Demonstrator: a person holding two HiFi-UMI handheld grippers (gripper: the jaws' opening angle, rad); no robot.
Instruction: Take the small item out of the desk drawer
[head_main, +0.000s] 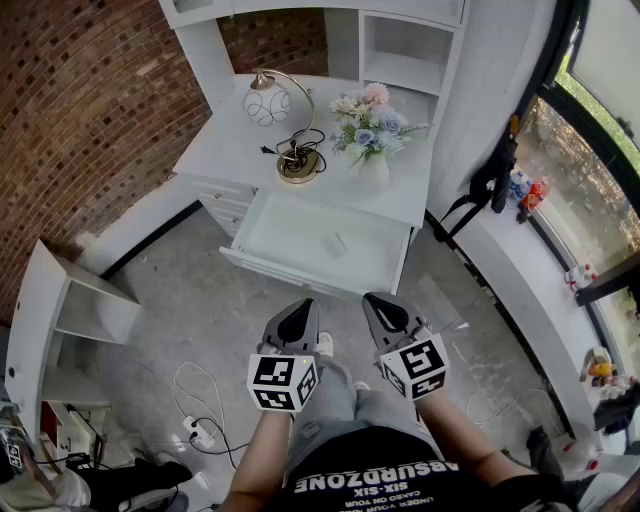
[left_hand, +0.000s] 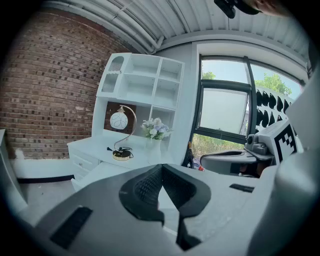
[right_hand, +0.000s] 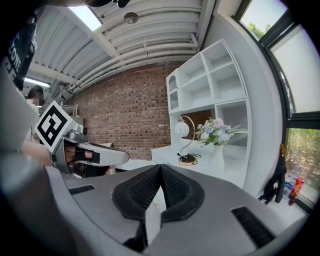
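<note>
nearest, the shirt (head_main: 385, 478) reads "absurdzone", upside down from here. the left tongs (head_main: 303, 308) and right tongs (head_main: 378, 302) are both closed with nothing in them, side by side short of the counter (head_main: 225, 140). beyond them the drawer (head_main: 260, 266) stands pulled out, with the small item (head_main: 340, 244) lying flat inside, right of middle. farther back, a lamp (head_main: 297, 160) and a flower vase (head_main: 372, 168) stand on the counter.
</note>
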